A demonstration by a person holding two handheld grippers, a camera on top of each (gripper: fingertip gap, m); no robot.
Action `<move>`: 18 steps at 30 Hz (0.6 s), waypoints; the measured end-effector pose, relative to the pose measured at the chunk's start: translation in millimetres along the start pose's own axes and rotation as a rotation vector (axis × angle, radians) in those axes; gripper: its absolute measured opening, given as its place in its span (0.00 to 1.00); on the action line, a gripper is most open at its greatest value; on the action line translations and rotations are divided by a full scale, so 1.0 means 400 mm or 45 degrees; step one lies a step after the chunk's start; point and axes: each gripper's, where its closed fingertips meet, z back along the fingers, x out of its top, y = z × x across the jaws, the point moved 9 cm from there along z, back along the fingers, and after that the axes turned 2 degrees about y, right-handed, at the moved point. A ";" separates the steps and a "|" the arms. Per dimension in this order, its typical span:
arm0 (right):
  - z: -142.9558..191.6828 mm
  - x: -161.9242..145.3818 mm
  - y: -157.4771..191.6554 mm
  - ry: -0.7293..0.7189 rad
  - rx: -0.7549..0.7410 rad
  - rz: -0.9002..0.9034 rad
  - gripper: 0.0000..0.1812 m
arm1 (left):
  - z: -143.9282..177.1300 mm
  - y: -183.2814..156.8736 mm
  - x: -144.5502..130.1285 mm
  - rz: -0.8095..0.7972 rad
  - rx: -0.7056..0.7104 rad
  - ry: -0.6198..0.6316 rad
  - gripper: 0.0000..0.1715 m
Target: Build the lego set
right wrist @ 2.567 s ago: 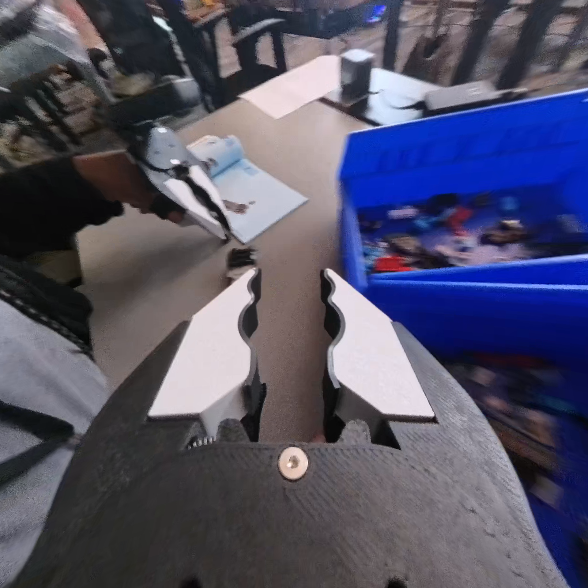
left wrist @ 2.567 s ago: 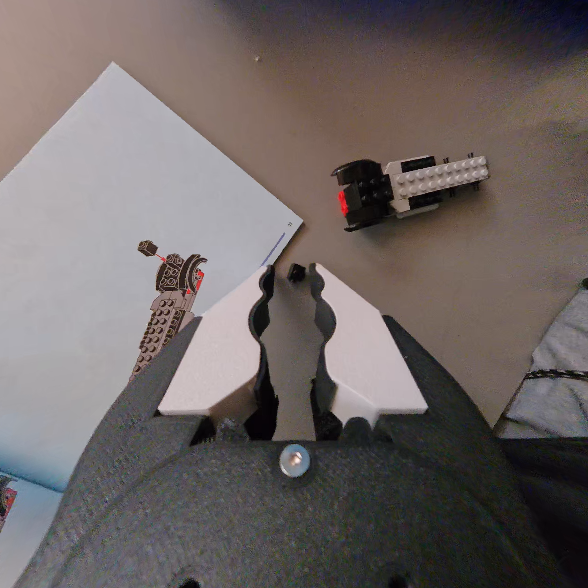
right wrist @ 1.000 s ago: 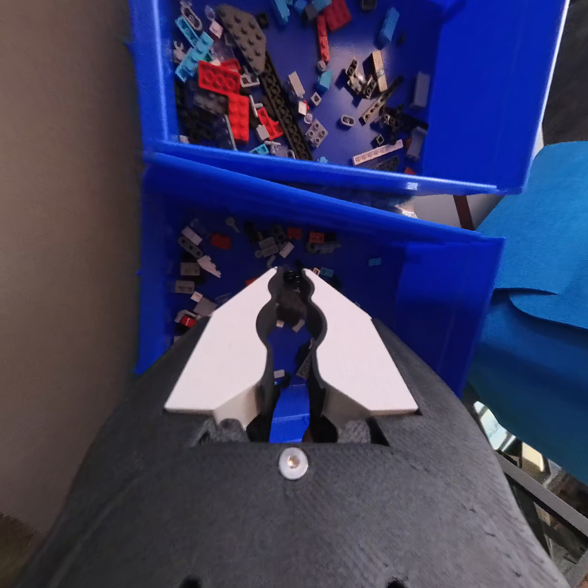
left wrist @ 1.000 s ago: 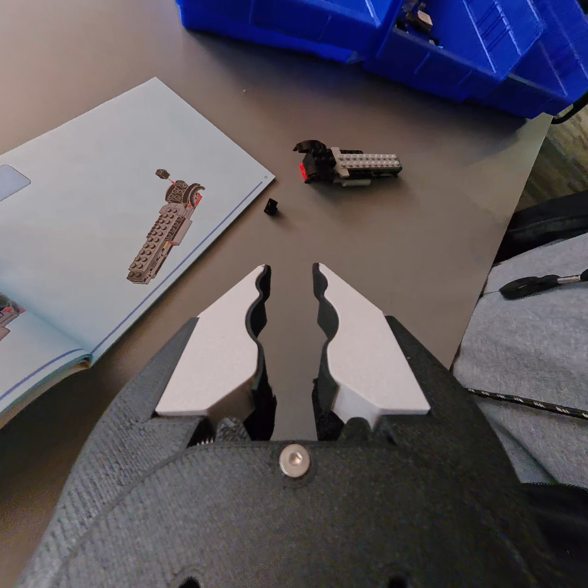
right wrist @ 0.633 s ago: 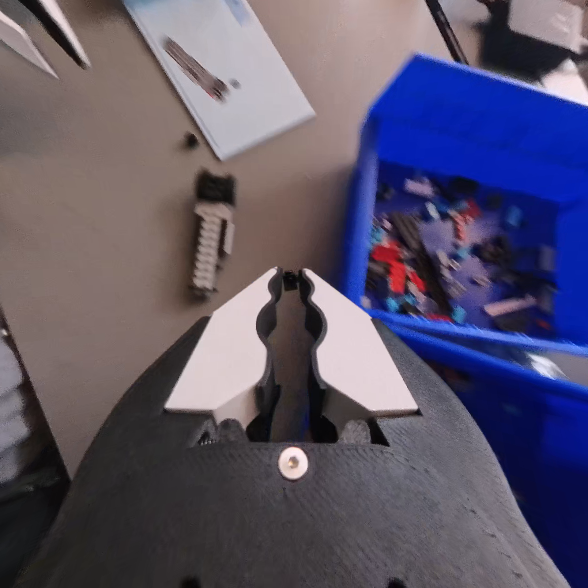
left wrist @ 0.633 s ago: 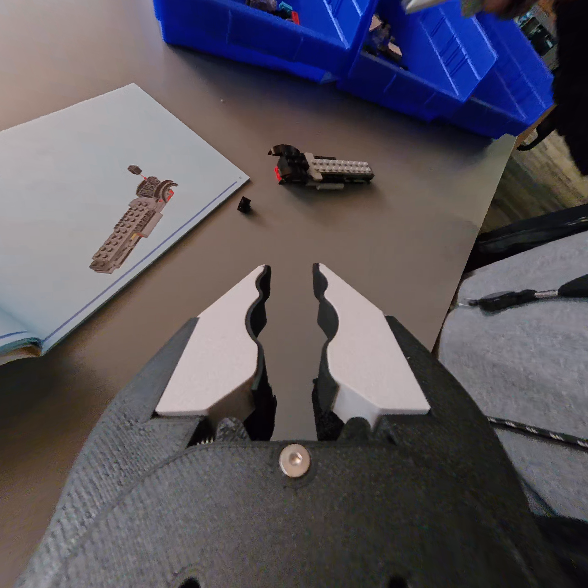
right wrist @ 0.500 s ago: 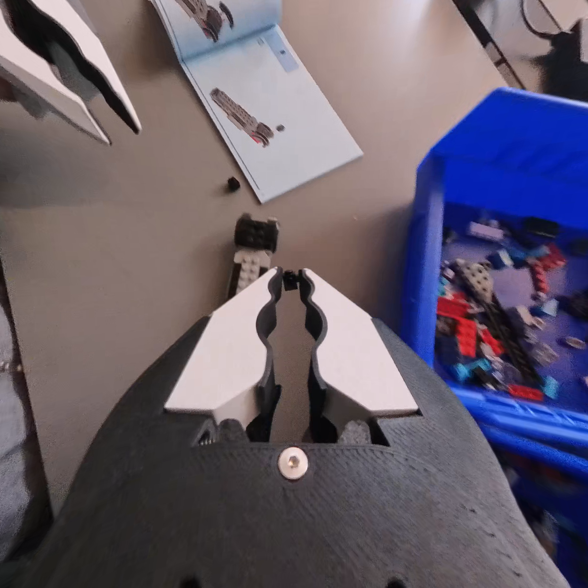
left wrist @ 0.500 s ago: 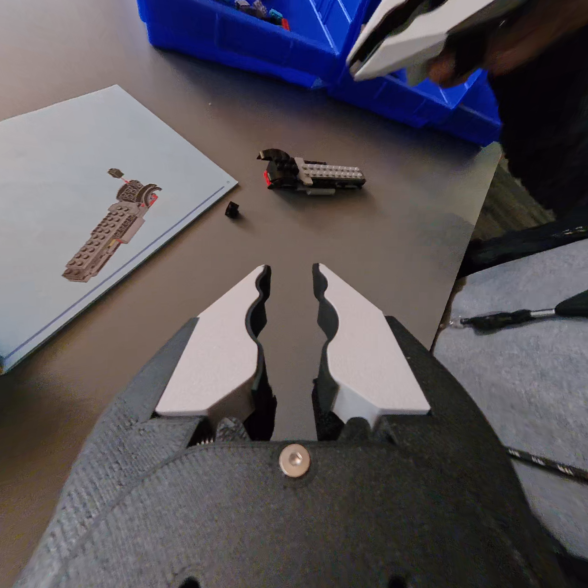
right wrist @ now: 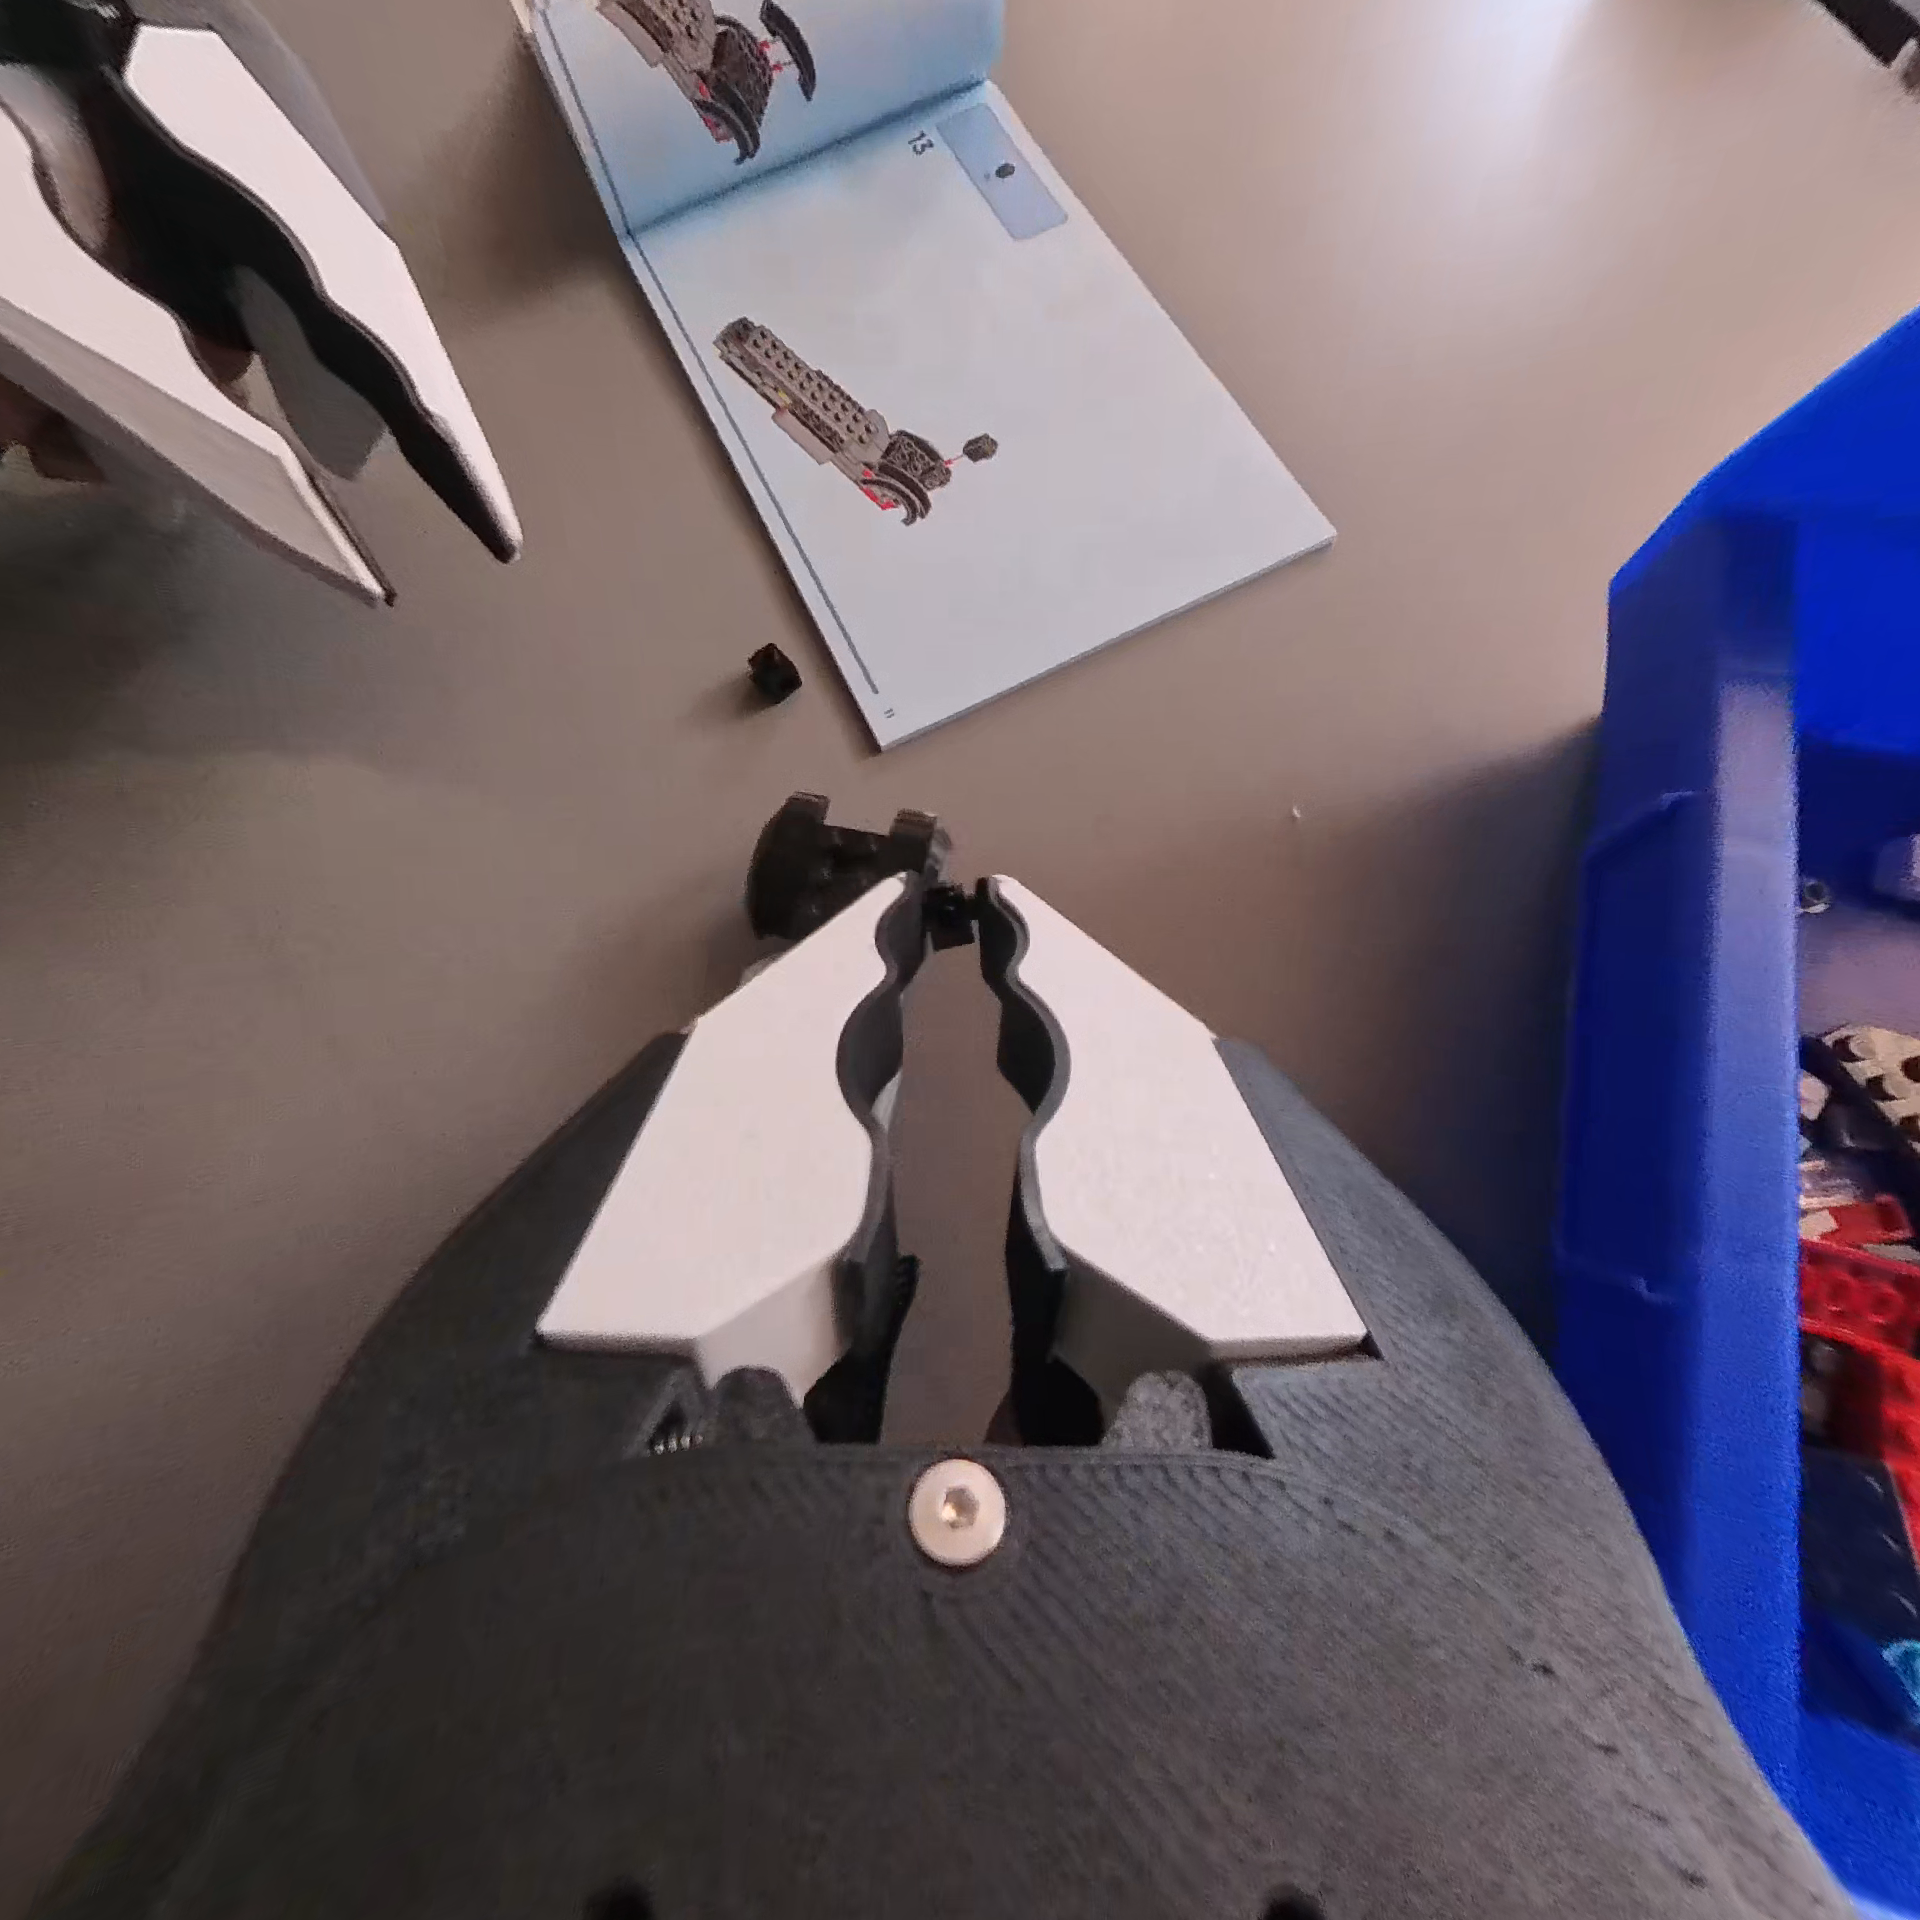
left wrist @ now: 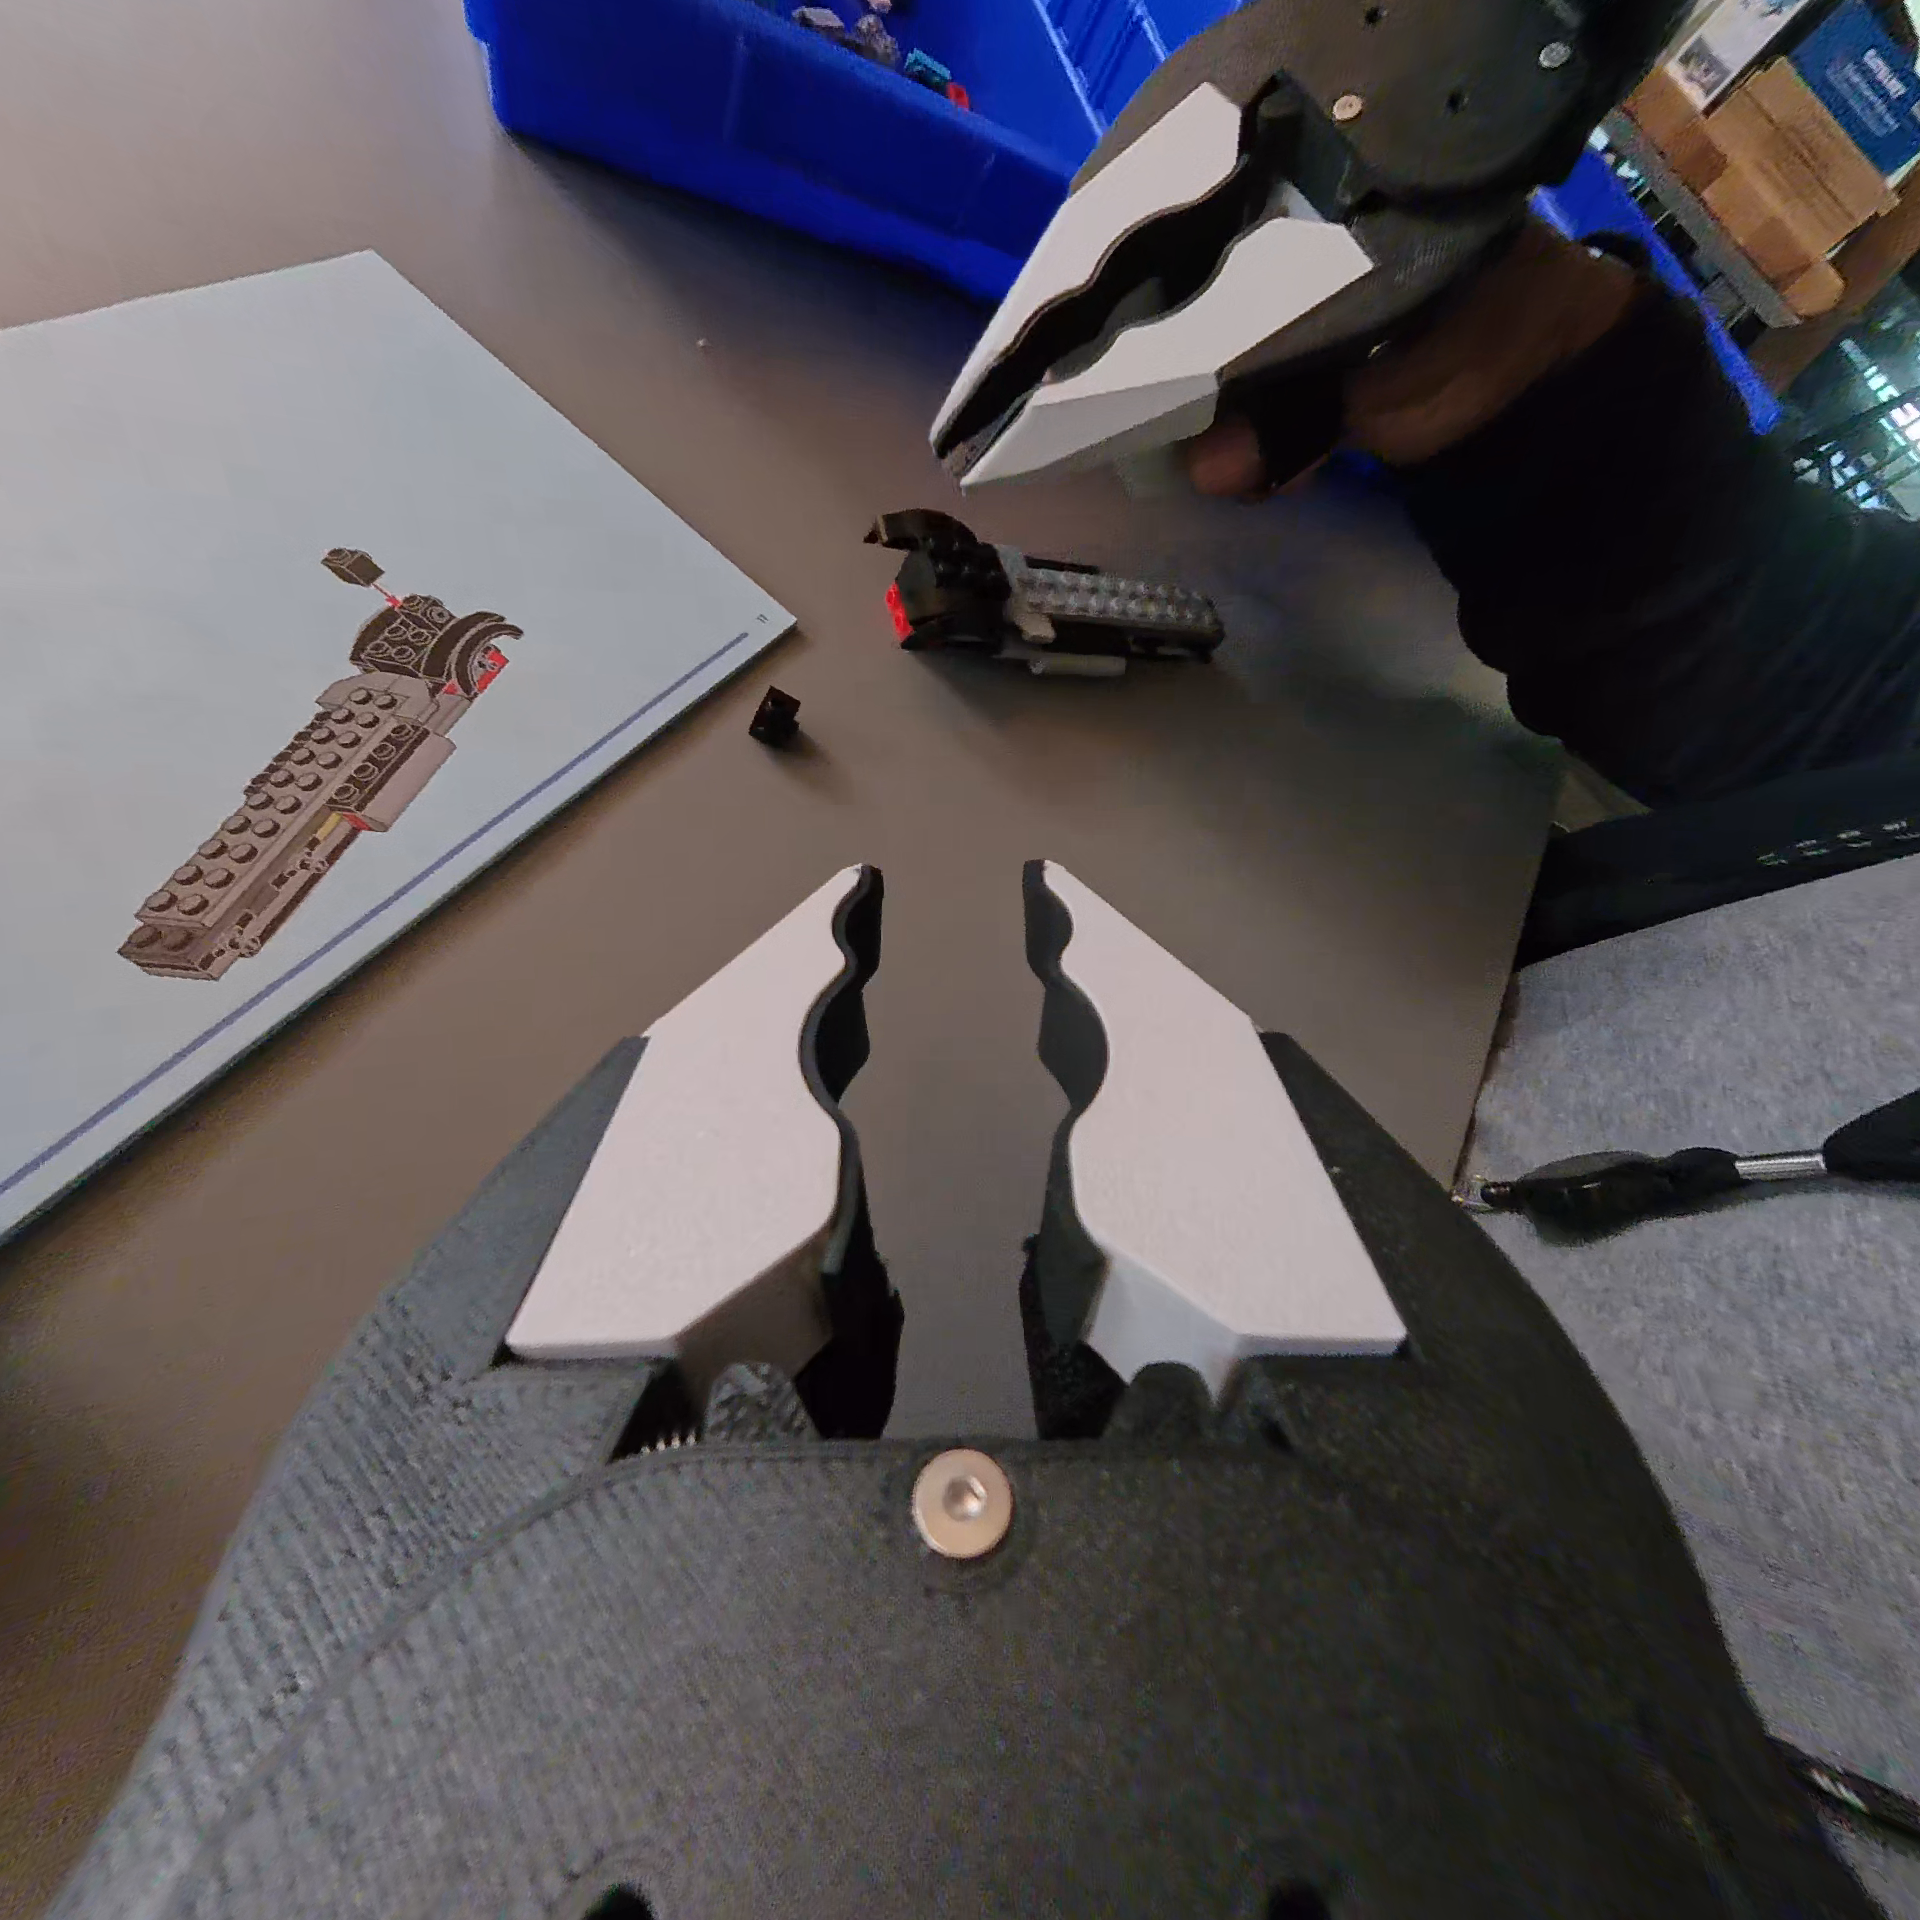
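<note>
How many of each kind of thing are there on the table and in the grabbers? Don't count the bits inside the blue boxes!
Grippers: 2, the left gripper and the right gripper
Small black pieces: 2, one loose on the table, one pinched in the right gripper
Part-built lego model: 1
Instruction booklet: 1
Total: 6

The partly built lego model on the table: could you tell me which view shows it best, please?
The left wrist view: the lego model lies whole and unobstructed there. In the right wrist view, the right gripper hides all but its black end.
</note>
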 end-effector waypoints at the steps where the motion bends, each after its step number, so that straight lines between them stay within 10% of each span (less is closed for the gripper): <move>1: -0.005 -0.004 -0.005 0.004 0.002 -0.007 0.07 | -0.004 0.002 -0.001 0.001 0.005 0.005 0.16; 18: -0.044 -0.037 -0.035 0.076 0.042 -0.014 0.08 | -0.022 0.022 -0.012 0.048 0.004 0.054 0.16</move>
